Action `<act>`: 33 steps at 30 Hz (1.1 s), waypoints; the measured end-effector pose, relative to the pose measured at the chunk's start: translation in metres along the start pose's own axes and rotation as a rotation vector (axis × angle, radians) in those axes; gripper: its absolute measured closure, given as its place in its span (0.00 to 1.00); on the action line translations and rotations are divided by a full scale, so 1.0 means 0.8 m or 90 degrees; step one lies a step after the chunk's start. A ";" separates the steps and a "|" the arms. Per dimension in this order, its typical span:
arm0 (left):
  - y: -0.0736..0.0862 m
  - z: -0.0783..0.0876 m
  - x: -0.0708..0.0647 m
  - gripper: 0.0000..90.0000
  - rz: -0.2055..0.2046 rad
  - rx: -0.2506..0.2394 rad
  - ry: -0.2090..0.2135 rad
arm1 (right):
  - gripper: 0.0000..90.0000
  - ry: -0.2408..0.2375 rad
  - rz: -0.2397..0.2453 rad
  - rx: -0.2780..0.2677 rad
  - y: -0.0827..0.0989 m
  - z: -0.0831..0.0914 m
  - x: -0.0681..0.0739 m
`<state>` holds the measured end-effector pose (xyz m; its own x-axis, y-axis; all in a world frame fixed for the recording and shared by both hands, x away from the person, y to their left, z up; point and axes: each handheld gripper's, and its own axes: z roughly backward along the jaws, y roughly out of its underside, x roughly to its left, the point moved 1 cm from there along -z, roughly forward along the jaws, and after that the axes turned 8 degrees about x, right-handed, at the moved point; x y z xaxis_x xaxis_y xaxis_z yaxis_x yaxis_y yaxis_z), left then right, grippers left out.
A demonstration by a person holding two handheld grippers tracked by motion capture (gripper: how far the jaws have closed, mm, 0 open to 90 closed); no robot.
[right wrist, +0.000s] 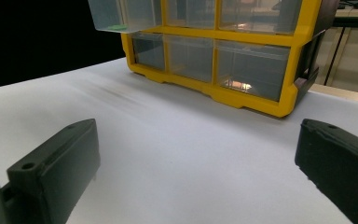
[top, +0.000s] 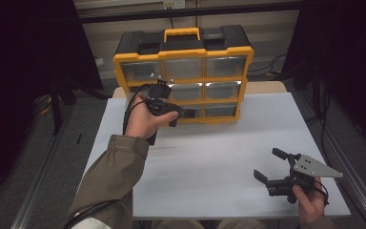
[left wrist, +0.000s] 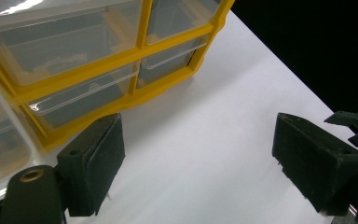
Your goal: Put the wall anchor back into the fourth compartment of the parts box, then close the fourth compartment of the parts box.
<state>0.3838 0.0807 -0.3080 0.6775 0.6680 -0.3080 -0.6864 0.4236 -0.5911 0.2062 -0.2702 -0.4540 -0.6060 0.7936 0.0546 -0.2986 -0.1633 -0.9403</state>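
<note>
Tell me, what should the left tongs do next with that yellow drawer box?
Probably ease the left tongs toward the drawer that sticks out of the yellow drawer box, then close on its front. The jaws stand wide open with nothing between them, right beside the box, while the right tongs wait open over the white table.

A yellow drawer cabinet [top: 183,71] stands at the far edge of a white table [top: 219,157]. The left gripper [top: 183,113] is just before its lower drawers; the right gripper [top: 267,166], jaws apart, hovers near the table's front right corner.
</note>
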 end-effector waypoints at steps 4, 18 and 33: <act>0.003 -0.005 0.000 0.19 -0.006 0.008 0.005 | 0.00 0.000 0.001 -0.002 0.000 0.000 0.000; 0.015 -0.013 0.004 0.19 0.002 0.009 0.010 | 0.00 0.003 -0.001 -0.002 0.000 0.001 0.000; 0.026 -0.018 0.004 0.19 0.005 -0.003 0.008 | 0.00 0.004 -0.001 -0.003 0.000 0.001 0.000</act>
<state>0.3760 0.0828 -0.3321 0.6757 0.6636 -0.3212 -0.6901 0.4160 -0.5922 0.2054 -0.2708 -0.4536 -0.6012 0.7973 0.0548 -0.2965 -0.1588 -0.9417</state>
